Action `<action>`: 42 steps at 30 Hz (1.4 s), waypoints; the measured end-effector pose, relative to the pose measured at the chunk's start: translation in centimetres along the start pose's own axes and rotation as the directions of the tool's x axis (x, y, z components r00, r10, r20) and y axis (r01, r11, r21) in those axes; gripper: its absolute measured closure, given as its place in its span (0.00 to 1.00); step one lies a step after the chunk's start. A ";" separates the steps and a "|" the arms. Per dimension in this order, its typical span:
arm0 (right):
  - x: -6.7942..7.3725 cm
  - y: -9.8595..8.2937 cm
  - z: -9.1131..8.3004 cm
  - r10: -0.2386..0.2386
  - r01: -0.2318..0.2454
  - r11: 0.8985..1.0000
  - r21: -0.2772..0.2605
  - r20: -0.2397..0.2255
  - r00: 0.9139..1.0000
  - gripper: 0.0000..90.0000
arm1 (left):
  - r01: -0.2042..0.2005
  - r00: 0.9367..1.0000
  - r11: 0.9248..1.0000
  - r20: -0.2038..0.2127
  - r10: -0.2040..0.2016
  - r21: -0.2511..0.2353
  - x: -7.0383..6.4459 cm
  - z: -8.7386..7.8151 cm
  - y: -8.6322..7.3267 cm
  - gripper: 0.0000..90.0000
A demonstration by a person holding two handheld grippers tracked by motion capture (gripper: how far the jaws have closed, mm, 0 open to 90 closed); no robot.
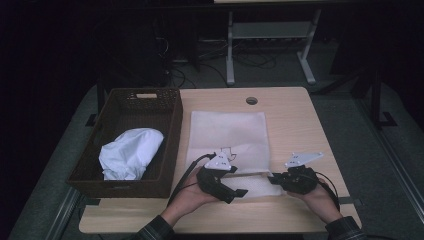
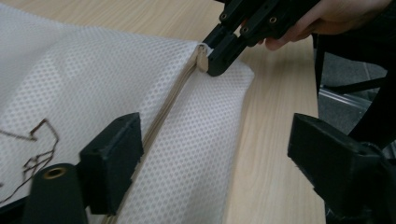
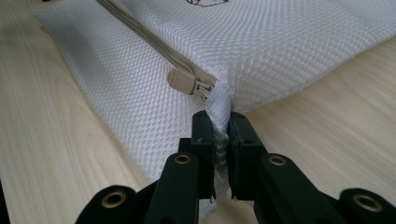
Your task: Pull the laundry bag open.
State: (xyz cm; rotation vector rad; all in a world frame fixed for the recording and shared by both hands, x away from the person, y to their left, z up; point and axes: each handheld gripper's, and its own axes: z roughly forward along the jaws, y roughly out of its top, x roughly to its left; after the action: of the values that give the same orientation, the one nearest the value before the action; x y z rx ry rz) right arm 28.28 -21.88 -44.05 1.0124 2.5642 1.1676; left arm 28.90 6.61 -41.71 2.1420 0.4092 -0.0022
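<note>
Your right hand-held gripper (image 3: 218,140) is pinching the corner of the white mesh bag (image 1: 227,137) right by the beige zipper pull (image 3: 183,82). Your left hand-held gripper (image 2: 215,154) is wide open over the zipper. The bag's flat on the worktop (image 1: 295,120), next to the wicker basket (image 1: 172,130).

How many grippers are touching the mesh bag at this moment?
1. The right gripper is shut on a corner of the mesh bag beside the zipper pull. The left gripper hangs open above the bag, jaws apart, with no contact that I can see.

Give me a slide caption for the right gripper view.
Right gripper pinches the mesh bag's corner beside the beige zipper pull.
</note>
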 end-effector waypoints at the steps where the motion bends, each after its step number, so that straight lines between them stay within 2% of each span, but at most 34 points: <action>1: 0.0 0.0 0.0 0.000 0.000 1.000 0.000 0.000 1.000 0.91 | 0.001 1.000 1.000 0.010 -0.001 -0.004 0.0 0.1 0.1 0.21; 4: 0.1 0.0 0.0 -0.005 0.005 1.000 -0.003 -0.001 1.000 0.91 | -0.009 1.000 1.000 0.026 0.009 -0.006 -0.2 0.7 0.5 0.26; 7: 0.4 0.2 -0.2 -0.017 0.017 1.000 -0.010 -0.002 1.000 0.91 | -0.011 0.999 1.000 0.037 0.011 -0.010 -0.3 1.3 0.8 0.38; 9: 0.5 0.2 -0.2 -0.018 0.018 1.000 -0.010 -0.004 1.000 0.91 | -0.014 0.999 1.000 0.036 0.014 -0.006 -0.3 1.7 0.9 0.42; 14: 1.0 0.3 -0.3 -0.031 0.031 0.999 -0.019 -0.012 0.999 0.91 | 0.004 0.998 1.000 0.062 -0.005 0.006 -0.2 3.1 1.4 0.56; 19: 1.4 0.2 -0.4 -0.040 0.040 0.999 -0.020 -0.014 0.999 0.91 | 0.010 0.997 1.000 0.076 -0.011 0.015 -0.2 4.1 1.6 0.62; 25: 1.5 0.3 -0.4 -0.043 0.042 0.999 -0.026 -0.016 0.999 0.91 | 0.016 0.997 1.000 0.075 -0.017 0.013 0.1 4.5 1.8 0.68; 30: 1.6 0.3 -0.5 -0.045 0.044 0.999 -0.027 -0.014 0.999 0.91 | 0.022 0.996 1.000 0.084 -0.022 0.004 0.1 4.6 1.9 0.77; 35: 1.6 0.3 -0.5 -0.042 0.042 0.999 -0.027 -0.013 0.999 0.91 | 0.047 0.995 0.999 0.091 -0.046 -0.007 0.3 4.9 2.2 0.84; 42: 1.7 0.3 -0.4 -0.040 0.040 0.999 -0.028 -0.011 0.999 0.91 | 0.056 0.994 0.998 0.090 -0.056 -0.007 0.4 5.1 2.2 0.89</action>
State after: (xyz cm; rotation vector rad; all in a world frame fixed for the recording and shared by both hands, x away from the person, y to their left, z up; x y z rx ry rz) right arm 26.98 -20.96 -43.33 0.9470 2.5571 1.1989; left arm 30.71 1.49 -42.88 2.1120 0.4157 -0.1276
